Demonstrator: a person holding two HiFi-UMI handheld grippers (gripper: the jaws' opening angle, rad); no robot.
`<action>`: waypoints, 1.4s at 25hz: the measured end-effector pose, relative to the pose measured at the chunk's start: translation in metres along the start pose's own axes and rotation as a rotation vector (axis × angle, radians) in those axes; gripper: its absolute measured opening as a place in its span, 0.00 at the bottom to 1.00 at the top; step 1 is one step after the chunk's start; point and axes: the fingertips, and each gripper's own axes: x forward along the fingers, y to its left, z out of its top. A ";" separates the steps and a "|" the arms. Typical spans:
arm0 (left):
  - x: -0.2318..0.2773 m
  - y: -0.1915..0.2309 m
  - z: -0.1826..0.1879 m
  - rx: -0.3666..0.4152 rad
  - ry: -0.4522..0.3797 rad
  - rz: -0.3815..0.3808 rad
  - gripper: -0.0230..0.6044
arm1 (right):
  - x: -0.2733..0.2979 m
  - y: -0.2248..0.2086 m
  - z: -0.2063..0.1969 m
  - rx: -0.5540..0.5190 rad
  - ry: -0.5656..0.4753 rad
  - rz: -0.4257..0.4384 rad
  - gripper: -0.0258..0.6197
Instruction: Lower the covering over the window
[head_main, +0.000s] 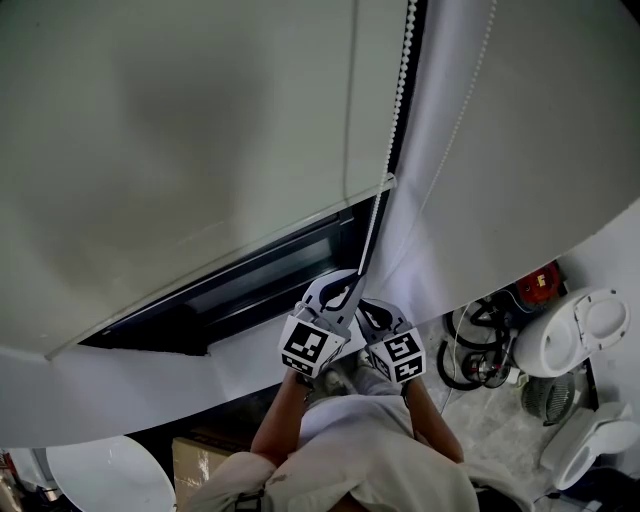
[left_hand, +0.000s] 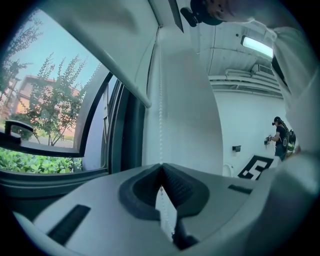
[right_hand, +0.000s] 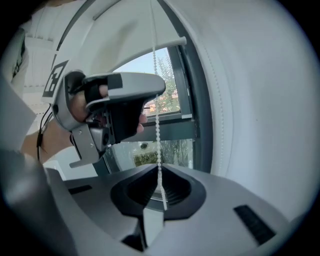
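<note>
The blind (head_main: 200, 150), smooth pale fabric with a stiff straight hem, hangs over most of the window (head_main: 250, 290); a dark strip of glass shows uncovered below it. Its white bead chain (head_main: 400, 90) drops beside the frame into my grip: left fingers (left_hand: 161, 166) pinched tight on it, right fingers (right_hand: 159, 169) closed on it just below. I judge the lowering part-done; the next move calls for a steady downward pull, hand under hand.

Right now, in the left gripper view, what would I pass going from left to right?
Trees outside → dark window frame → bead chain → person standing far off by the wall.
</note>
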 end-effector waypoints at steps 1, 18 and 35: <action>-0.001 0.000 -0.001 0.000 0.000 0.001 0.06 | -0.004 0.001 0.006 -0.009 -0.011 0.002 0.08; -0.003 -0.002 0.000 -0.013 -0.011 0.001 0.06 | -0.082 0.005 0.175 -0.178 -0.338 -0.038 0.13; -0.001 -0.010 0.001 0.015 -0.013 -0.010 0.06 | -0.077 0.014 0.261 -0.247 -0.542 -0.011 0.05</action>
